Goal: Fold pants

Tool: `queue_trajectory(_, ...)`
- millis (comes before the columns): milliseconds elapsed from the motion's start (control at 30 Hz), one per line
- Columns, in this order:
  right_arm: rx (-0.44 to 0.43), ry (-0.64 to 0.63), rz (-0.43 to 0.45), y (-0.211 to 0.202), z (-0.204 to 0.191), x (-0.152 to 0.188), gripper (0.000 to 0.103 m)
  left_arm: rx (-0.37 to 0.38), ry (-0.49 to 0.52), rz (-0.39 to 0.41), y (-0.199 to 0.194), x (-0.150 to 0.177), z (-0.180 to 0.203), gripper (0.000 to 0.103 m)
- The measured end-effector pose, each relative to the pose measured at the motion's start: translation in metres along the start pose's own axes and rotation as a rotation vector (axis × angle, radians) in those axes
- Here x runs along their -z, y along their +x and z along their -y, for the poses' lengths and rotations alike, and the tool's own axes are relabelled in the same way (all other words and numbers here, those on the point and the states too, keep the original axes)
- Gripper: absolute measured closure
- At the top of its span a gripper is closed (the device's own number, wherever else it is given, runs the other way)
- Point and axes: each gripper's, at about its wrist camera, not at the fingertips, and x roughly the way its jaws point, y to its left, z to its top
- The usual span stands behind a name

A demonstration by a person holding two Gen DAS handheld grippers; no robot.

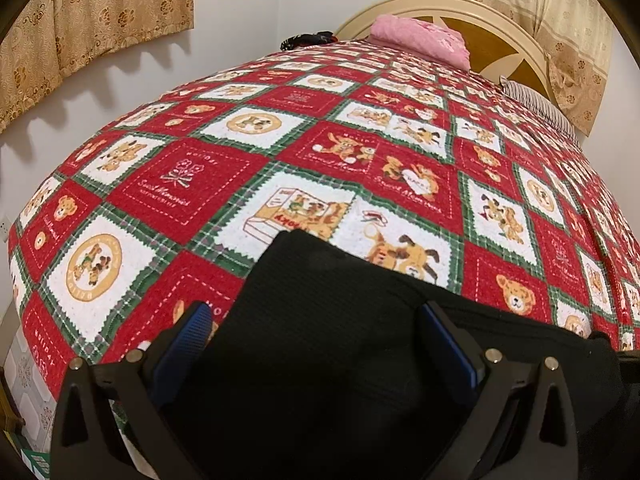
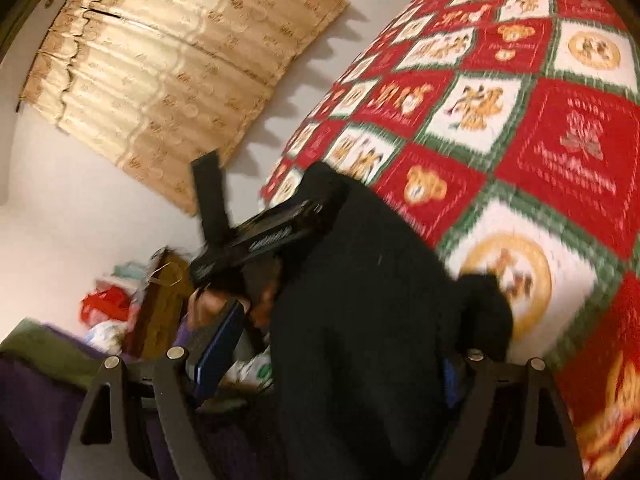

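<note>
Black pants (image 1: 320, 292) lie bunched on the near edge of a red, white and green teddy-bear quilt (image 1: 280, 128). My left gripper (image 1: 316, 316) straddles them with its jaws wide; the left blue pad (image 1: 196, 324) stands off the cloth. The right wrist view is blurred. There the pants (image 2: 360, 280) hang over the bed's edge between the fingers of my right gripper (image 2: 336, 356), which is open; its left pad (image 2: 218, 344) is clear of the cloth and its right pad is mostly hidden. A hand (image 2: 204, 304) holds the left gripper (image 2: 320, 204) at the pants' far end.
A pink blanket (image 1: 420, 38) and a striped pillow (image 1: 536, 108) lie by the cream headboard (image 1: 480, 20). Beige curtains (image 2: 168, 72) hang on the white wall left of the bed. Boxes and bags (image 2: 120, 304) clutter the floor beside it.
</note>
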Motion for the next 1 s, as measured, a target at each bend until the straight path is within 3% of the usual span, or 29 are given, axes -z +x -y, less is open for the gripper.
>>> queue_trajectory(167,0.142,-0.026,0.112,-0.01,-0.002,-0.004,0.022,-0.002,0.001,0.001,0.0,0.0,0.0,0.0)
queue_trajectory(200,0.151,-0.013,0.14,-0.016,0.001,-0.004,0.029,-0.002,0.001,0.001,0.0,0.0,0.0,0.0)
queue_trajectory(267,0.207,0.029,0.156,-0.022,0.013,-0.002,0.051,0.001,0.002,0.002,0.001,-0.001,-0.001,0.0)
queue_trajectory(300,0.257,0.039,0.158,-0.024,0.017,0.0,0.076,0.003,0.002,0.002,0.001,-0.001,-0.001,0.0)
queue_trajectory(333,0.288,0.047,0.162,-0.027,0.02,0.001,0.09,0.005,0.003,0.002,0.001,-0.002,-0.002,0.0)
queue_trajectory(567,0.326,0.096,0.203,-0.058,0.034,0.012,0.092,0.005,0.006,0.006,0.002,-0.002,-0.002,0.0)
queue_trajectory(600,0.343,0.112,0.223,-0.068,0.035,0.015,0.091,0.006,0.005,0.006,0.003,-0.003,-0.002,0.0)
queue_trajectory(667,0.477,0.177,0.284,-0.09,0.042,0.021,0.087,0.007,0.005,0.009,0.002,-0.002,-0.002,0.0)
queue_trajectory(733,0.471,0.248,0.371,-0.118,0.043,0.031,0.087,0.006,0.006,0.012,0.002,-0.002,-0.001,0.0)
queue_trajectory(800,0.476,0.188,0.418,-0.13,0.02,0.04,0.087,0.001,0.007,0.015,0.003,-0.002,-0.002,0.0)
queue_trajectory(933,0.459,0.106,0.364,-0.095,-0.015,0.045,0.087,-0.005,0.008,0.02,0.002,-0.001,-0.001,0.0)
queue_trajectory(1000,0.451,0.077,0.289,-0.068,-0.019,0.051,0.087,-0.002,0.007,0.021,0.002,-0.001,-0.001,0.0)
